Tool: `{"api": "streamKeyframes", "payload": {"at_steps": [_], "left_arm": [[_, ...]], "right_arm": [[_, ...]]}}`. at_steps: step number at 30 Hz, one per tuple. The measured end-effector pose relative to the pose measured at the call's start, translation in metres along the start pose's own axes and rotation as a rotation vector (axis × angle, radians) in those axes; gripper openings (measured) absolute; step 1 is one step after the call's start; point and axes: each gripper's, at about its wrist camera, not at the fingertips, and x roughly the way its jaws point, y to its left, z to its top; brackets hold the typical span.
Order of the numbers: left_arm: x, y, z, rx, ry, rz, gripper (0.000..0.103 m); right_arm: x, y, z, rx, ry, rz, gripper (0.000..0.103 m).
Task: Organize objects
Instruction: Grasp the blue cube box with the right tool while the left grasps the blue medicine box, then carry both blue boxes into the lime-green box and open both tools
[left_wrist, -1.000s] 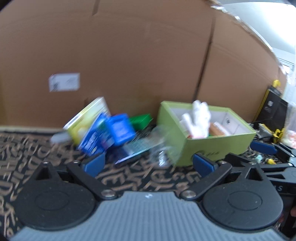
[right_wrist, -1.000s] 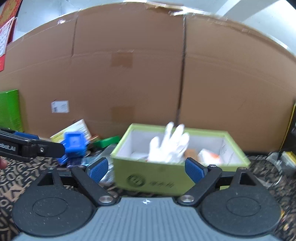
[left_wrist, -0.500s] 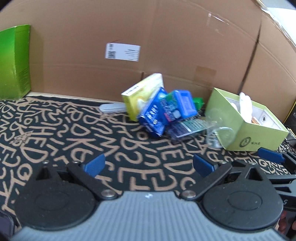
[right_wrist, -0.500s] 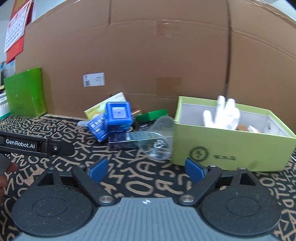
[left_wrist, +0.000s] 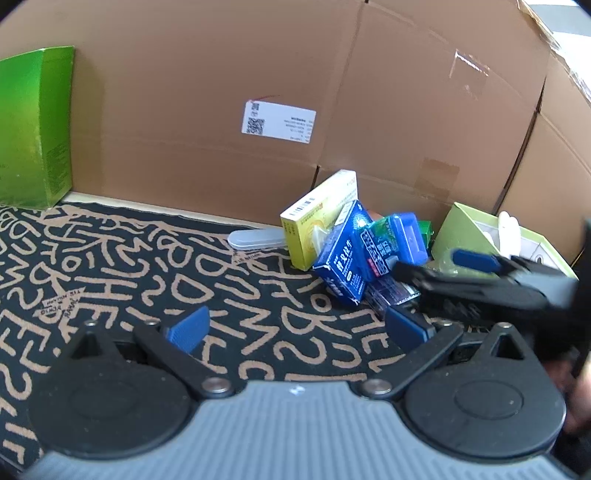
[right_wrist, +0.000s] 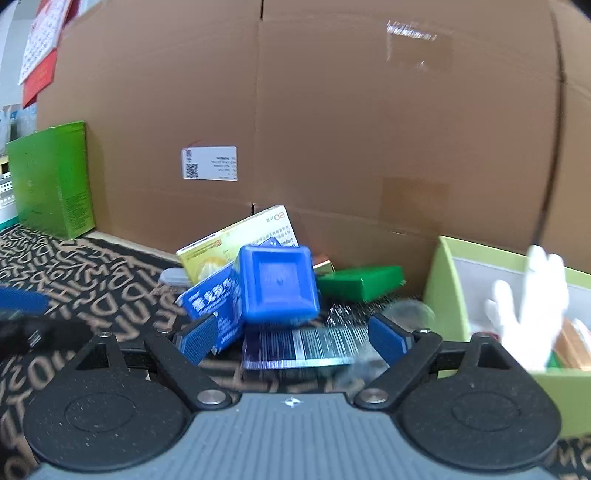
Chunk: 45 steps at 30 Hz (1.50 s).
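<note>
A pile of small packs lies on the patterned mat against the cardboard wall: a yellow box (left_wrist: 321, 218) (right_wrist: 240, 240), a blue box (left_wrist: 345, 258) (right_wrist: 214, 302), a blue plastic container (left_wrist: 402, 236) (right_wrist: 277, 284), a small green box (right_wrist: 360, 282), a flat dark packet (right_wrist: 299, 347) and a grey case (left_wrist: 255, 238). My right gripper (right_wrist: 293, 338) is open, its pads either side of the packet, just short of the blue container, gripping nothing. My left gripper (left_wrist: 297, 326) is open over bare mat, short of the pile. The right gripper (left_wrist: 424, 261) reaches in from the right.
A light green open box (right_wrist: 447, 280) (left_wrist: 461, 229) with a white glove (right_wrist: 528, 306) stands right of the pile, and a clear plastic cup (right_wrist: 410, 310) lies against it. A tall green box (left_wrist: 33, 129) stands at the far left. The cardboard wall (left_wrist: 221, 74) closes the back.
Both views have swung left from the light green box towards the pile. The right gripper has come close up to the blue container. Both grippers stay open.
</note>
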Motion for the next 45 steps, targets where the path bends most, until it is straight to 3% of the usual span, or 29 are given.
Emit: {"api": "streamKeyframes", "payload": {"at_steps": [4, 5, 6, 10, 15, 21, 23, 24, 28, 34, 38, 42, 45], "left_arm": [[0.004, -0.001, 0.003, 0.012, 0.005, -0.003, 0.103], [0.004, -0.002, 0.005, 0.012, 0.003, -0.003, 0.103], [0.004, -0.002, 0.007, 0.011, -0.001, -0.007, 0.103], [0.010, -0.007, 0.017, 0.006, -0.015, -0.046, 0.103], [0.048, -0.022, 0.031, 0.033, 0.016, -0.015, 0.100], [0.103, -0.026, 0.043, -0.010, 0.109, -0.020, 0.076], [0.114, -0.025, 0.041, -0.025, 0.159, -0.041, 0.048], [0.115, -0.024, 0.040, -0.042, 0.173, -0.084, 0.039], [0.097, -0.031, 0.036, -0.022, 0.173, -0.138, 0.018], [0.023, -0.046, 0.000, 0.071, 0.205, -0.200, 0.016], [-0.016, -0.039, -0.025, 0.051, 0.235, -0.237, 0.017], [-0.017, -0.040, -0.026, 0.074, 0.214, -0.173, 0.021], [-0.009, -0.048, -0.020, 0.084, 0.213, -0.167, 0.023]], "right_arm": [[0.024, 0.000, 0.007, -0.012, 0.005, 0.003, 0.088], [0.028, 0.000, 0.008, -0.012, 0.007, 0.010, 0.082], [0.030, -0.001, 0.009, -0.008, 0.012, 0.025, 0.065], [0.021, -0.003, 0.009, 0.001, 0.016, 0.016, 0.064], [-0.025, -0.017, -0.010, 0.020, -0.008, 0.034, 0.063], [-0.090, -0.022, -0.045, 0.051, -0.006, 0.063, 0.062], [-0.105, -0.024, -0.054, 0.076, 0.001, 0.064, 0.062], [-0.110, -0.025, -0.058, 0.089, 0.005, 0.060, 0.062], [-0.130, -0.032, -0.069, 0.139, 0.009, 0.048, 0.061], [-0.152, -0.035, -0.078, 0.161, 0.024, 0.045, 0.061], [-0.167, -0.032, -0.088, 0.154, 0.053, 0.032, 0.061], [-0.179, -0.035, -0.096, 0.174, 0.062, 0.029, 0.061], [-0.174, -0.034, -0.098, 0.159, 0.087, 0.012, 0.060]]}}
